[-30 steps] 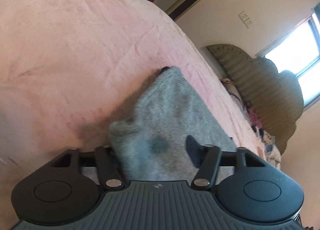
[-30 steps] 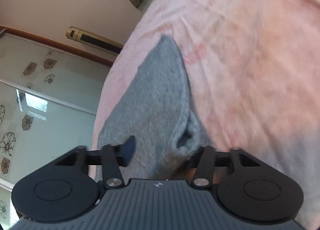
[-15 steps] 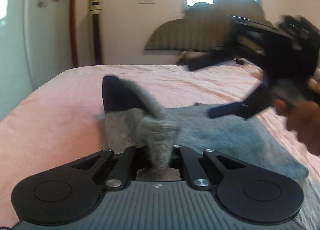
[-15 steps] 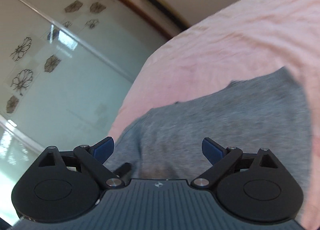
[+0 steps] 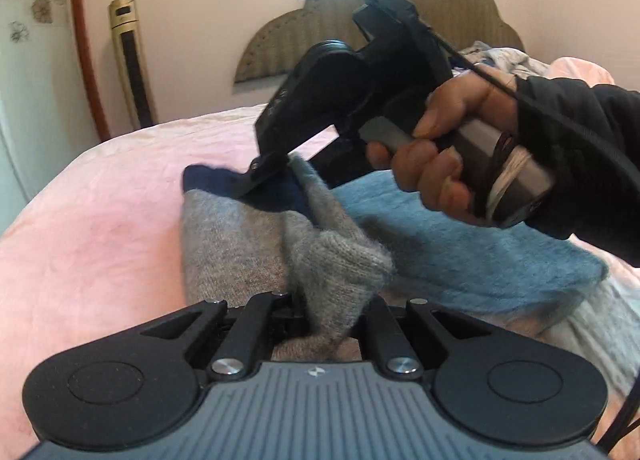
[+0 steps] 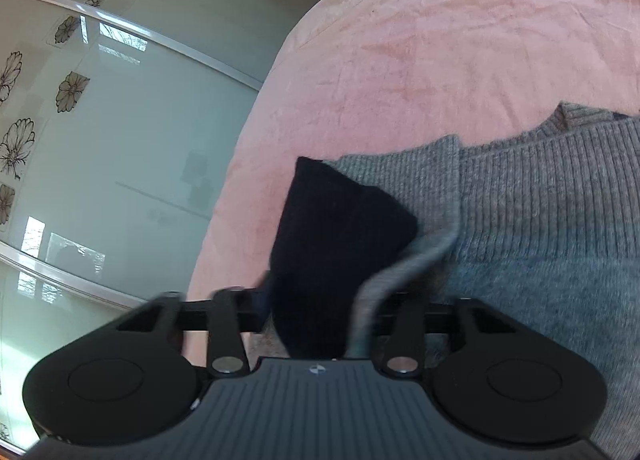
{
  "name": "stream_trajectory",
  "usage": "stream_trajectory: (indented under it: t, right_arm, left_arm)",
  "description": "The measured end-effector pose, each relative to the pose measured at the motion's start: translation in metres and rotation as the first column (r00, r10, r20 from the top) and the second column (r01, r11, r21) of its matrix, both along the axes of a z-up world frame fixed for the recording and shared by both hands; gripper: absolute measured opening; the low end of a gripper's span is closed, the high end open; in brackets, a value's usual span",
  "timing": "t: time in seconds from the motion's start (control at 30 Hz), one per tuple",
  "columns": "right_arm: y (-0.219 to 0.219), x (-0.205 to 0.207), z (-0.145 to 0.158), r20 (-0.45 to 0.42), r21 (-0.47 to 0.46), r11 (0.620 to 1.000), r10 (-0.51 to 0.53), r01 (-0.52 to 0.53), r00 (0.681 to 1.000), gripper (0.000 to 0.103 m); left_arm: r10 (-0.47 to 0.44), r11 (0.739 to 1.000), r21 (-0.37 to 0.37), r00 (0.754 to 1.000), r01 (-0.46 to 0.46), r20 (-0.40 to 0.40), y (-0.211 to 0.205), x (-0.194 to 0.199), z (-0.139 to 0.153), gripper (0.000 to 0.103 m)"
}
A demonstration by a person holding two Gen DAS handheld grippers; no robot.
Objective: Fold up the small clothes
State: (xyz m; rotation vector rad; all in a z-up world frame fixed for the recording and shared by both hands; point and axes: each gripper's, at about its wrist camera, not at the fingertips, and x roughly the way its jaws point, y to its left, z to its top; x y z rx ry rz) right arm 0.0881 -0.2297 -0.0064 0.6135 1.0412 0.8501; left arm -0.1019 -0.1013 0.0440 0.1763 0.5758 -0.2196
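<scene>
A grey knit garment (image 5: pixel 232 244) with a navy end (image 5: pixel 208 176) lies on the pink bed cover (image 5: pixel 100 240). My left gripper (image 5: pixel 334 300) is shut on a raised fold of its grey knit, which hides the fingertips. A hand (image 5: pixel 440 148) in a black sleeve holds my right gripper (image 5: pixel 260 180), with the tips at the navy end. In the right wrist view the right gripper (image 6: pixel 316 300) has its jaws closing, and the bunched navy end (image 6: pixel 332 228) stands pinched between them. The ribbed grey body (image 6: pixel 540 220) spreads to the right.
The pink bed cover (image 6: pixel 440 40) runs out around the garment. A padded headboard (image 5: pixel 400 20) and a heap of clothes (image 5: pixel 500 56) are at the far end. A gold tower unit (image 5: pixel 132 68) stands by the wall. A flowered glass door (image 6: pixel 100 120) lies beyond the bed's edge.
My left gripper shut on a grey fold and rolled level. My right gripper swung across to the navy end, stood wide open half a second ago, and has now closed on it.
</scene>
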Motion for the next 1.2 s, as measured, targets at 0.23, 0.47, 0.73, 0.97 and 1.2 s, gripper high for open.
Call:
stream_trajectory:
  t: [0.23, 0.47, 0.73, 0.97, 1.2]
  right_arm:
    - [-0.072, -0.027, 0.057, 0.284, -0.147, 0.988, -0.001, 0.044, 0.959, 0.015]
    - [-0.146, -0.028, 0.004, 0.192, -0.229, 0.958, -0.128, 0.171, 0.973, 0.015]
    - [-0.147, -0.012, 0.006, 0.147, -0.157, 0.97, -0.163, 0.186, 0.975, 0.017]
    - [-0.168, -0.02, -0.007, 0.122, -0.157, 0.959, -0.217, 0.234, 0.969, 0.03]
    - [-0.184, -0.09, 0.028, 0.245, -0.099, 0.948, -0.271, 0.302, 0.931, 0.06]
  left_arm:
    - [-0.227, 0.973, -0.049, 0.974, 0.227, 0.02, -0.072, 0.013, 0.006, 0.005]
    - [-0.284, 0.959, -0.025, 0.957, 0.283, -0.068, -0.108, 0.026, -0.022, 0.005]
    - [-0.305, 0.952, 0.006, 0.951, 0.305, -0.044, -0.121, 0.022, -0.008, 0.005]
    - [-0.503, 0.864, -0.087, 0.861, 0.496, -0.078, -0.087, 0.011, -0.017, 0.048]
    - [-0.431, 0.873, -0.263, 0.902, 0.412, -0.015, 0.03, -0.005, 0.008, 0.088]
